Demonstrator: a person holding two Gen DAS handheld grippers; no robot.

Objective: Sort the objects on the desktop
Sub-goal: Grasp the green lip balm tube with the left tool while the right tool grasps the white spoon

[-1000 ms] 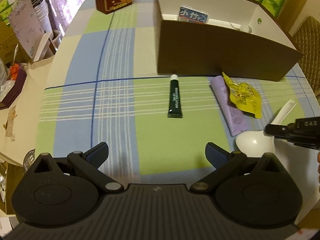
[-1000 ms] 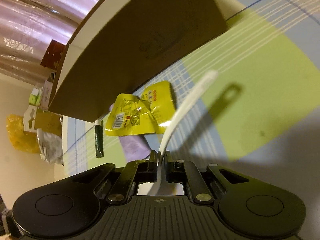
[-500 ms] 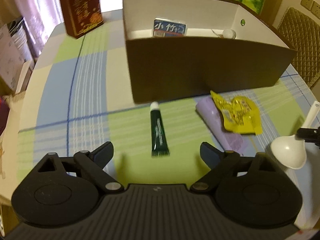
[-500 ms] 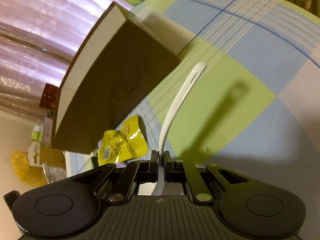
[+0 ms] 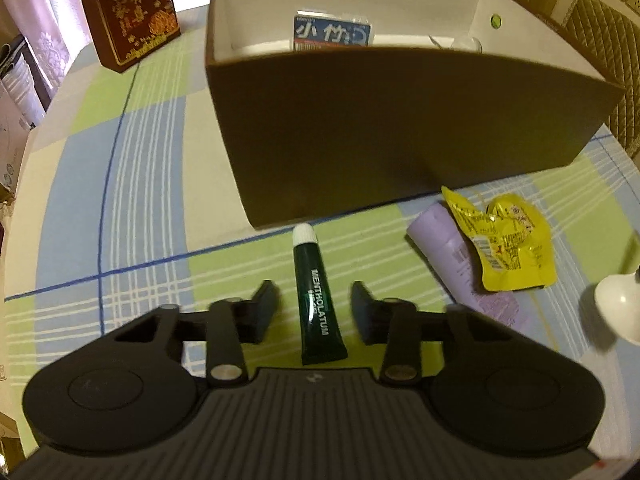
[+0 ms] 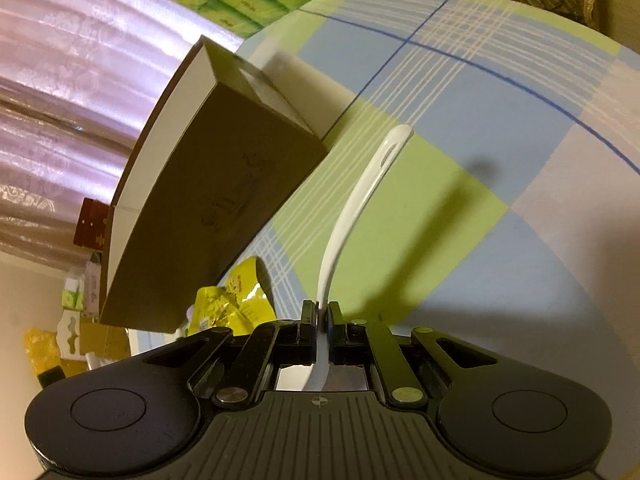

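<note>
While spread with a checked cloth of green, blue and cream squares, tabletop (image 5: 132, 184) carries every item noted below.

Brown box (image 5: 400, 128), white inside, open top, standing at centre-far; largest item. Inside, against its far wall: a blue-and-white printed packet (image 5: 334, 34); a small clear item in the far right corner, too blurred to identify.

Dark red carton (image 5: 132, 8) with gold lettering, upright, far left of the box, well apart from it.

Left claw (image 5: 314, 312): open, fingers apart, one on either side of the green tube, neither visibly touching it. Fingers slightly motion-blurred.

Right claw (image 6: 320, 320): clamped on the white spoon (image 6: 356, 216), gripping the handle low down near the bowl; handle rising forward and away over the cloth, slotted end uppermost, shadow cast on the green square to its right. Bowl end seen in the left wrist view at the far right edge (image 5: 616, 300), above the cloth.

Lilac tube (image 5: 448, 256), lying flat just in front of the box's right half, partly covered by the pouch.

Yellow pouch (image 5: 508, 248), crumpled, barcode showing, resting on the lilac tube and the cloth, close to the box's front wall.

Green tube (image 5: 316, 300), white cap, "MENTHOLATUM" printed along it, lying flat, cap pointing at the box and just short of its front wall, crimped end toward the camera.
</note>
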